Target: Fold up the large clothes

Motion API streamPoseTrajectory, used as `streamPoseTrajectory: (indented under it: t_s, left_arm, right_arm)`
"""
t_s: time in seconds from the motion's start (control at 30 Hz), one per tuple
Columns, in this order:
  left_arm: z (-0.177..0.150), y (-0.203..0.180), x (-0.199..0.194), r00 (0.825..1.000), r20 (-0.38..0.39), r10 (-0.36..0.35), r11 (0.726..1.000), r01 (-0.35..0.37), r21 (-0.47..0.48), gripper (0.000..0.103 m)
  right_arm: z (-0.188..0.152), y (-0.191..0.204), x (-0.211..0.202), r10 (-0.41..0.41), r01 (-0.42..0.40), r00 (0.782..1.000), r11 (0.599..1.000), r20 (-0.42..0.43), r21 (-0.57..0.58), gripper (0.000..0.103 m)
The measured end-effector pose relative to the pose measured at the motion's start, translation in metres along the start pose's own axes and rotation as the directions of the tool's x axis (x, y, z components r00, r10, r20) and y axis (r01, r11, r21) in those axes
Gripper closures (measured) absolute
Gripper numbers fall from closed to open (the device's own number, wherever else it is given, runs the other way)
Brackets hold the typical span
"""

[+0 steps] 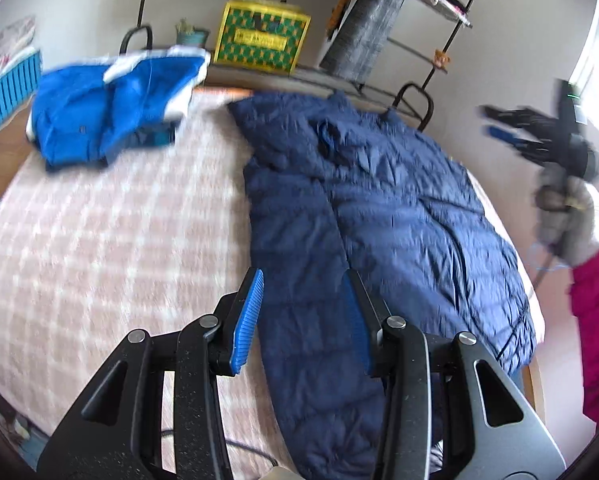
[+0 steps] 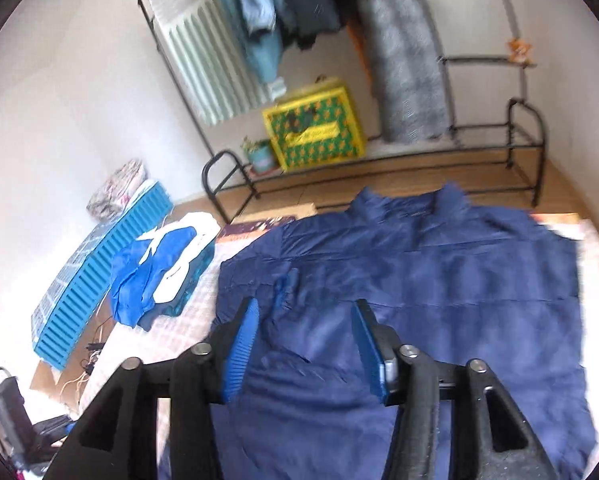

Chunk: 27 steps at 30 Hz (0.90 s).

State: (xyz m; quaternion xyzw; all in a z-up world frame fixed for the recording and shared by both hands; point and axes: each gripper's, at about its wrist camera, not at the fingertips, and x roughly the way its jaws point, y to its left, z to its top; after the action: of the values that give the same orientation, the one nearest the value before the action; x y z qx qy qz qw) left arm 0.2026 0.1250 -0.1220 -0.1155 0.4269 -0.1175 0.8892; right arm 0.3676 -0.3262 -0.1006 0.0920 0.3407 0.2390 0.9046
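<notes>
- Only your left wrist view shows your gloved hand (image 1: 567, 220) raising the right gripper (image 1: 495, 122) beside the bed
- Both grippers released, holding nothing; left gripper (image 1: 305, 320) hovers over the navy jacket (image 1: 379, 208) spread flat on the checked blanket (image 1: 99, 240)

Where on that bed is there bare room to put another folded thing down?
The widest free patch is the checked blanket, bordered by the folded blue garment at its far end and the navy jacket alongside. The jacket's side is crowded: it covers the bed almost to the edge, leaving only a thin strip.
</notes>
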Motion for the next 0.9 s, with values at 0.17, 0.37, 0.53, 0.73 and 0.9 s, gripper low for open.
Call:
streamPoseTrajectory:
  t_s: [0.17,0.37,0.53,0.73,0.9]
  left_arm:
    - [-0.035,-0.004,0.0,0.993,-0.098,-0.062,0.997,0.056,-0.06,0.049]
    - [-0.073,-0.001,0.001,0.972,-0.189,-0.14,0.98,0.11,-0.163,0.044]
    - [-0.099,0.006,0.003,0.96,-0.217,-0.177,0.962,0.122,-0.246,0.044]
    - [-0.125,0.001,0.003,0.947,-0.251,-0.202,0.951,0.128,-0.283,0.044]
    - [-0.145,0.002,0.01,0.93,-0.27,-0.25,0.921,0.143,-0.362,0.044]
  right_arm:
    - [-0.042,-0.034,-0.102,-0.095,0.096,0.994,0.995,0.062,-0.016,0.028]
    - [-0.113,-0.084,-0.182,-0.206,0.207,0.978,0.978,0.034,-0.005,0.02]
    - [-0.178,-0.146,-0.231,-0.264,0.262,0.964,0.953,-0.009,0.149,0.02]
    - [-0.232,-0.19,-0.255,-0.33,0.335,0.942,0.915,-0.059,0.226,0.02]
    - [-0.262,-0.209,-0.247,-0.289,0.308,0.951,0.913,-0.11,0.266,0.02]
